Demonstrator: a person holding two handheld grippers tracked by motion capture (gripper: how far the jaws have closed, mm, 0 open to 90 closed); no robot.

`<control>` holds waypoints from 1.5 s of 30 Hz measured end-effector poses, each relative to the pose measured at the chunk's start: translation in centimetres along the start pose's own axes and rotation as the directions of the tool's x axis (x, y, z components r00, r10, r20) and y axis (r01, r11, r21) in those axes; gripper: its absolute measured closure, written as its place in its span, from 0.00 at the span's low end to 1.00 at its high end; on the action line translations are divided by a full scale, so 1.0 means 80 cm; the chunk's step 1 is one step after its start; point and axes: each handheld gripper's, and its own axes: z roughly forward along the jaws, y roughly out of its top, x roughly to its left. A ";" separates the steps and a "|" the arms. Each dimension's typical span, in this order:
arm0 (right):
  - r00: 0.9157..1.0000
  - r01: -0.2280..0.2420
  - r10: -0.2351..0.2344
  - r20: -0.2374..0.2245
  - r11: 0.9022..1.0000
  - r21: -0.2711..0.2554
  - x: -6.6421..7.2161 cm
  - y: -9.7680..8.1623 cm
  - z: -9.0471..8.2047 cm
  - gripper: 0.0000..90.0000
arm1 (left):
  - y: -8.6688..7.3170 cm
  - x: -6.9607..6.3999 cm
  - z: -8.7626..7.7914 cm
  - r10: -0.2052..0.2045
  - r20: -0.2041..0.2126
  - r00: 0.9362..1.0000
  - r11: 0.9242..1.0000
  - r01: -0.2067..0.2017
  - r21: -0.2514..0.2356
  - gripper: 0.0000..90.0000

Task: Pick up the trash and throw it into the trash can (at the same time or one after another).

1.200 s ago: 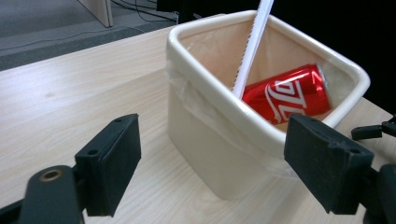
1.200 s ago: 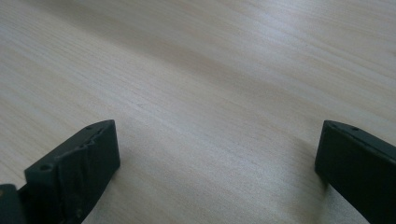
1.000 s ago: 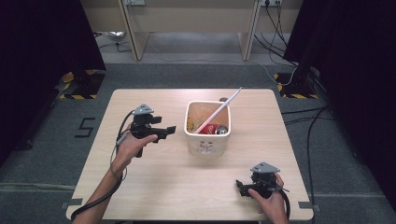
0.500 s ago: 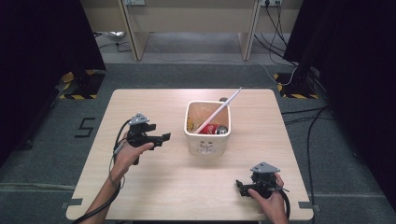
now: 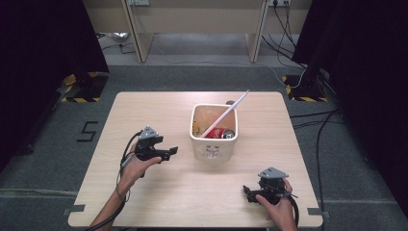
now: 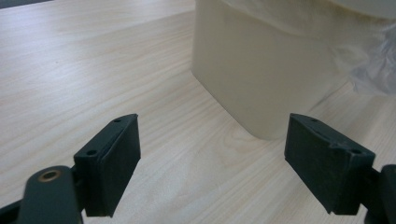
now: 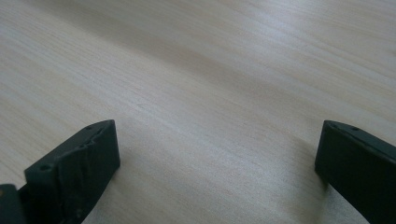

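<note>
A cream bin lined with a thin plastic bag stands in the middle of the wooden table. Inside it lie a red drink can and a long white stick that leans out over the far right rim. My left gripper hovers low at the bin's left, jaws open and empty, pointing at the bin. In the left gripper view the bin's wall is close ahead. My right gripper rests open near the front right edge; its view looks along bare wood.
Dark curtains stand on both sides of the table. Cables run over the grey floor at the right, and a desk's legs rise behind the table. A taped mark lies on the floor at the left.
My left gripper has come down and nearer the table's front, still open beside the bin. The right gripper has not moved.
</note>
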 end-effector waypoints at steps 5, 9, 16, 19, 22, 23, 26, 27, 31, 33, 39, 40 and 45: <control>1.000 0.000 0.000 0.001 1.000 -0.002 0.000 0.000 0.000 0.00 | -0.011 -0.001 0.004 0.010 -0.002 1.000 1.000 -0.010 0.011 0.20; 1.000 0.000 0.000 0.001 1.000 -0.002 0.000 0.000 0.000 0.00 | -0.020 0.001 0.005 0.005 0.004 1.000 1.000 -0.005 0.015 0.20; 1.000 -0.001 0.001 0.001 1.000 -0.001 0.000 0.000 0.000 0.00 | -0.033 0.002 0.006 0.003 0.015 1.000 1.000 -0.003 0.010 0.19; 1.000 -0.001 0.001 0.001 1.000 0.000 0.000 0.000 0.000 0.00 | -0.036 0.001 0.006 0.009 0.014 1.000 1.000 -0.009 0.013 0.19; 1.000 -0.001 0.001 0.001 1.000 -0.001 0.000 0.000 0.000 0.00 | -0.040 -0.001 0.007 0.022 0.007 1.000 1.000 -0.022 0.017 0.19; 1.000 -0.001 0.001 0.001 1.000 -0.001 0.000 0.000 0.000 0.00 | -0.042 0.000 0.007 0.023 0.009 1.000 1.000 -0.023 0.021 0.19; 1.000 -0.001 0.001 0.001 1.000 -0.001 0.000 0.000 0.000 0.00 | -0.049 -0.002 0.008 0.030 -0.001 1.000 0.999 -0.030 0.031 0.19; 1.000 0.000 0.000 0.001 1.000 0.000 0.000 0.000 0.000 0.00 | -0.051 -0.002 0.008 0.033 0.000 0.999 0.999 -0.033 0.033 0.19; 1.000 -0.001 0.001 0.001 1.000 0.000 0.000 0.000 0.000 0.00 | -0.062 -0.003 0.009 0.039 -0.004 0.999 0.998 -0.039 0.056 0.19; 1.000 0.000 0.000 0.001 1.000 0.000 0.000 0.000 0.000 0.00 | -0.066 -0.003 0.009 0.044 -0.008 0.999 0.997 -0.043 0.065 0.19; 1.000 0.000 0.000 0.001 1.000 0.000 0.000 0.000 0.000 0.00 | -0.075 -0.006 0.008 0.052 -0.017 0.998 0.995 -0.051 0.083 0.19; 1.000 -0.001 0.001 0.000 1.000 0.000 0.000 0.000 0.000 0.00 | -0.077 -0.006 0.008 0.055 -0.017 0.998 0.995 -0.053 0.088 0.19; 1.000 -0.001 0.001 0.001 1.000 0.000 0.000 0.000 0.000 0.00 | -0.083 -0.009 0.009 0.064 -0.023 0.998 0.993 -0.061 0.104 0.19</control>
